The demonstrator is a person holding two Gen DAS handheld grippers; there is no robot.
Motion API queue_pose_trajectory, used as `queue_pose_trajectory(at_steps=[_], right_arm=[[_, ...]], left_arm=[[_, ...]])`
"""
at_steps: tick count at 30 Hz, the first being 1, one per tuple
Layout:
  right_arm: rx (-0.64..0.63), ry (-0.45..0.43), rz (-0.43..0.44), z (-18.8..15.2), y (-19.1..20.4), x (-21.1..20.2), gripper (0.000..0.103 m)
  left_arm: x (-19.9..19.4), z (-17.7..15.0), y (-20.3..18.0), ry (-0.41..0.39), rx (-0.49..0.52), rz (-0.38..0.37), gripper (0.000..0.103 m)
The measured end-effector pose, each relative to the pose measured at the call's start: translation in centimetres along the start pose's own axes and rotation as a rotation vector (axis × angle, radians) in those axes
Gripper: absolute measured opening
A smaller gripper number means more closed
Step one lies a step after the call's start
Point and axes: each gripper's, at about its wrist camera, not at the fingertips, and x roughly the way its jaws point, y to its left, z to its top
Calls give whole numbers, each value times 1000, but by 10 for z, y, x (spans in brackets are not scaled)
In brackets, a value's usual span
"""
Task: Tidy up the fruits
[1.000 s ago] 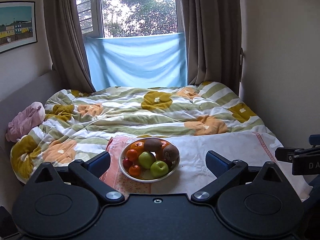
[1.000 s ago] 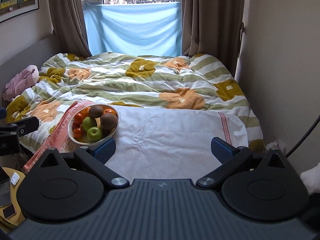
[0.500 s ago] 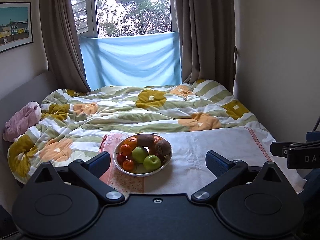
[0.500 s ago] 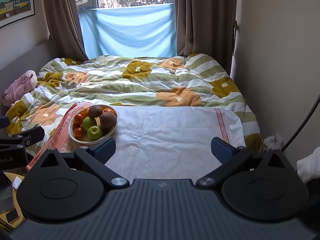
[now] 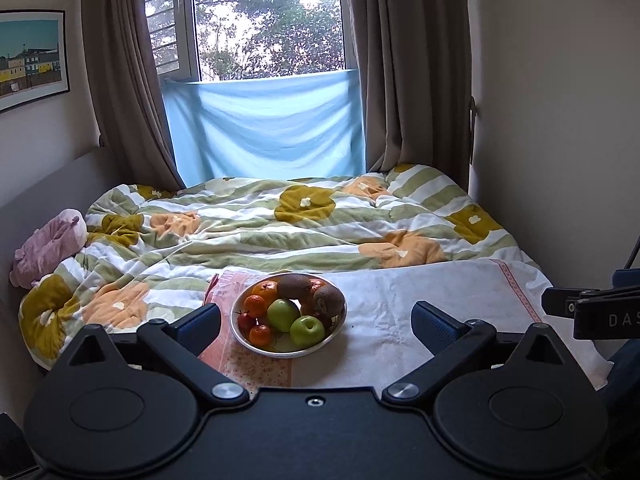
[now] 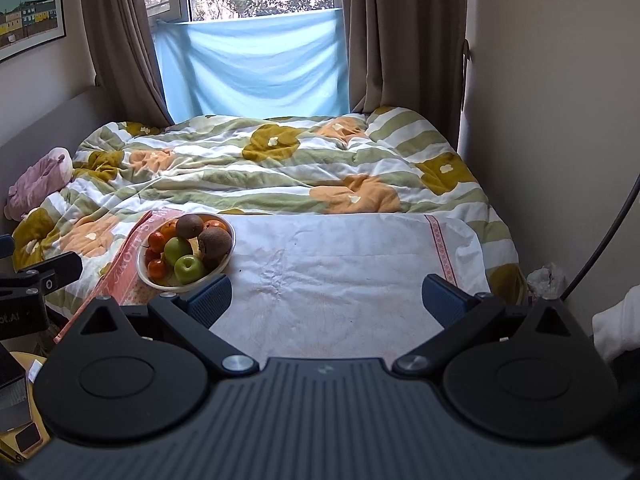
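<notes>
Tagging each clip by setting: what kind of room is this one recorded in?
A bedroom, most likely. A bed with a flower-patterned duvet fills the room under a curtained window, and a framed picture hangs on the wall. The fruit bowl sits on a cloth laid over the bed.

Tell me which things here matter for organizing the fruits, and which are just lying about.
For the job: bowl of fruit, with green apples, oranges and brown kiwis; white cloth it sits on; left gripper and right gripper, both open.

Lying about: flowered quilt, pink plush toy, framed picture, blue sheet.
</notes>
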Motion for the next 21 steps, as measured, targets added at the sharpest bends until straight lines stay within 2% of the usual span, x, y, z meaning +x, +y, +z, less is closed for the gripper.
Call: queue_pose_trajectory(at_steps=[21], right_arm=[[22,5,-13,1,-2,6,103]], left_arm=[[5,1,-4,11,10,-16,103]])
